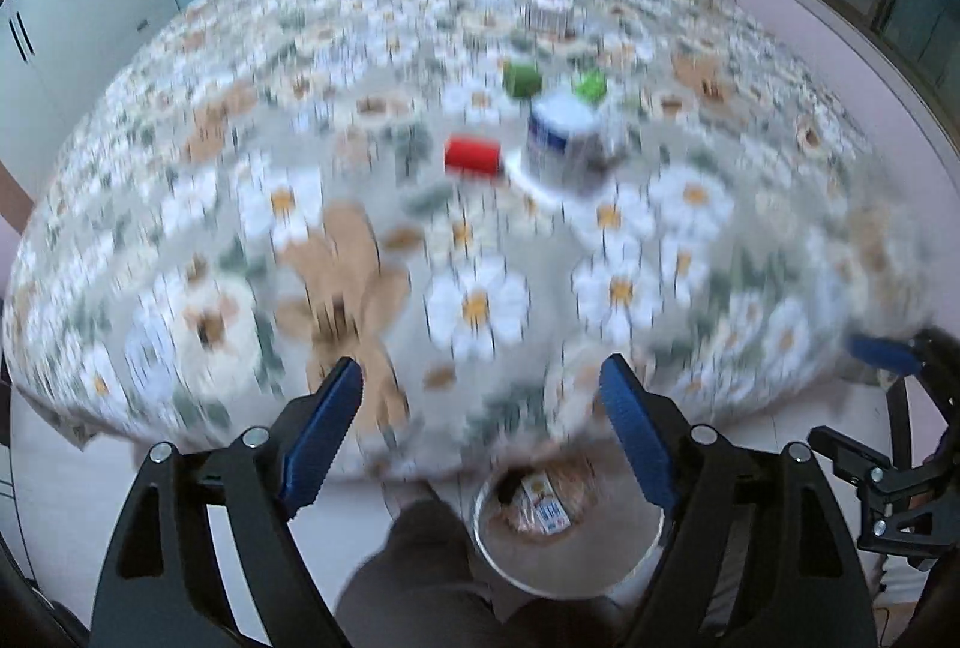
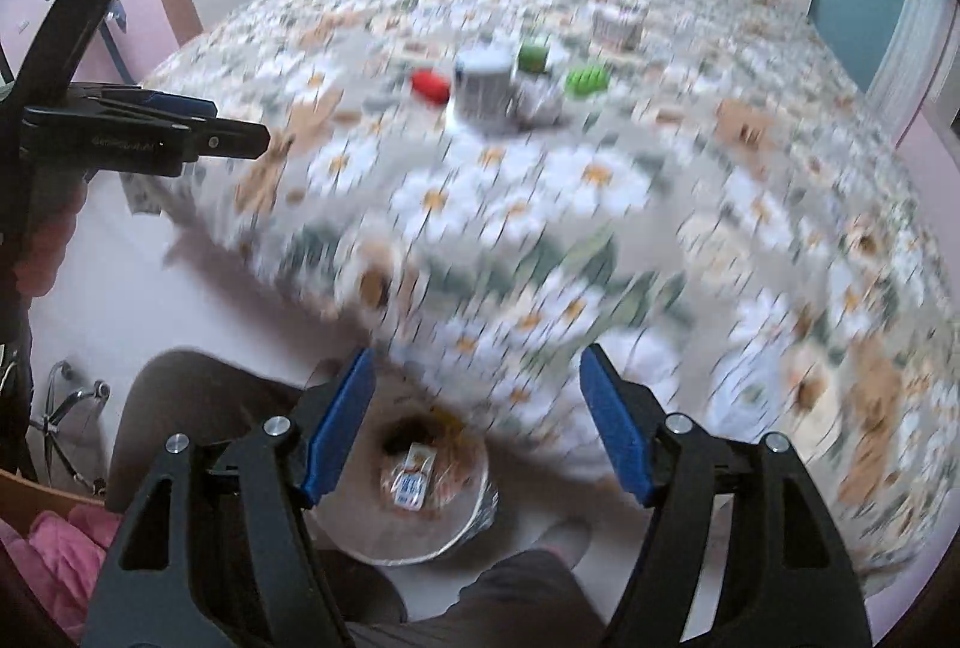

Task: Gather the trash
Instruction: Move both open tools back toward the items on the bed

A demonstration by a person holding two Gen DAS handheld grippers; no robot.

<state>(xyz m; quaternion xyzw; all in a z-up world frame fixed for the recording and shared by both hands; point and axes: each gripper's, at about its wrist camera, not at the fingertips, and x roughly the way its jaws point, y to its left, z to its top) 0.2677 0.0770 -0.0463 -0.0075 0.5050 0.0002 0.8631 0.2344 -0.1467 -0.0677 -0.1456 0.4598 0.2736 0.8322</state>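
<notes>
Both the left gripper (image 1: 480, 390) and right gripper (image 2: 477, 378) hold their fingers apart, empty. The bin (image 1: 600, 564) sits at 6 o'clock; blurred trash, seemingly a red can (image 1: 473, 157), lies on the bed (image 1: 240, 156) at 12.

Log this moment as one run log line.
left gripper: open, empty | right gripper: open, empty | trash bin: floor, holds wrappers | red item, white container: on bed | view: blurred

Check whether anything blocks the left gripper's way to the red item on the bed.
Nothing visible does. The left gripper is open, with only bare floral bedspread between it and the red item. Blur hides fine detail.
</notes>
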